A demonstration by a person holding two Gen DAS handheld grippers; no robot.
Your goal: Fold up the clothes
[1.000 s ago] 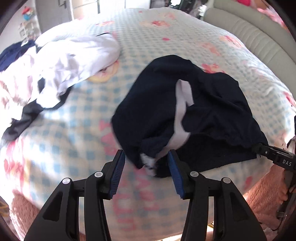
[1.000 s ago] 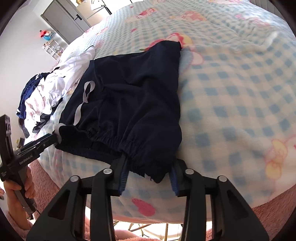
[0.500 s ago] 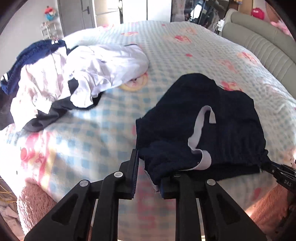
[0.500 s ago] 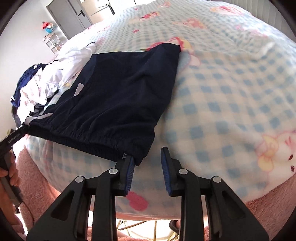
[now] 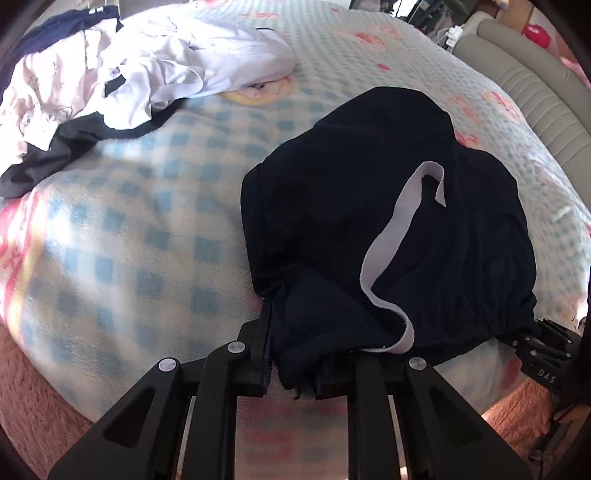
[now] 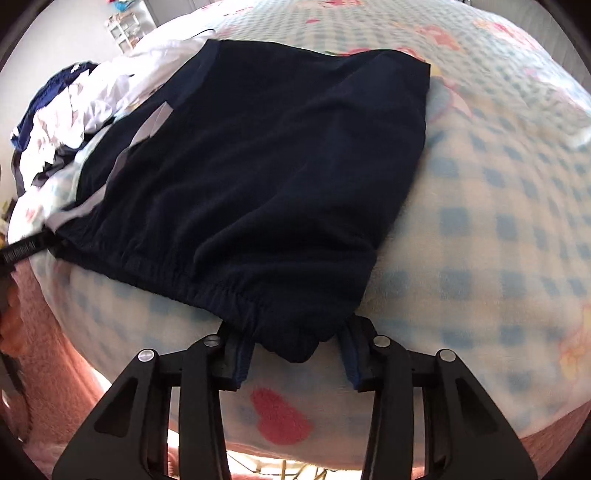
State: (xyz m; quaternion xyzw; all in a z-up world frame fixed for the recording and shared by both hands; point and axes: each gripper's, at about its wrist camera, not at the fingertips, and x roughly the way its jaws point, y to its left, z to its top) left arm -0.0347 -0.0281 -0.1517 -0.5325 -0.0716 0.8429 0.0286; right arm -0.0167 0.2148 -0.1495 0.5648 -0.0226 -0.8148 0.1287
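Navy shorts point(image 6: 266, 177) are lying on the checked blanket point(image 6: 498, 229) of the bed, waistband toward the near edge. The left gripper point(image 5: 291, 365) is clamping one waistband corner, having just been closing. The right gripper point(image 6: 295, 352), fingers point(image 6: 240, 360) just opening, is straddling the other corner without pressing it.

A home bedroom is showing here: a bed point(image 5: 155, 236) is lying under a blue-and-white checked blanket with pink cartoon prints, a padded headboard point(image 5: 524, 88) is running along its far side, a heap of unfolded laundry point(image 5: 122, 66) is sitting on it, and a small shelf point(image 6: 127, 29) is standing by the wall.
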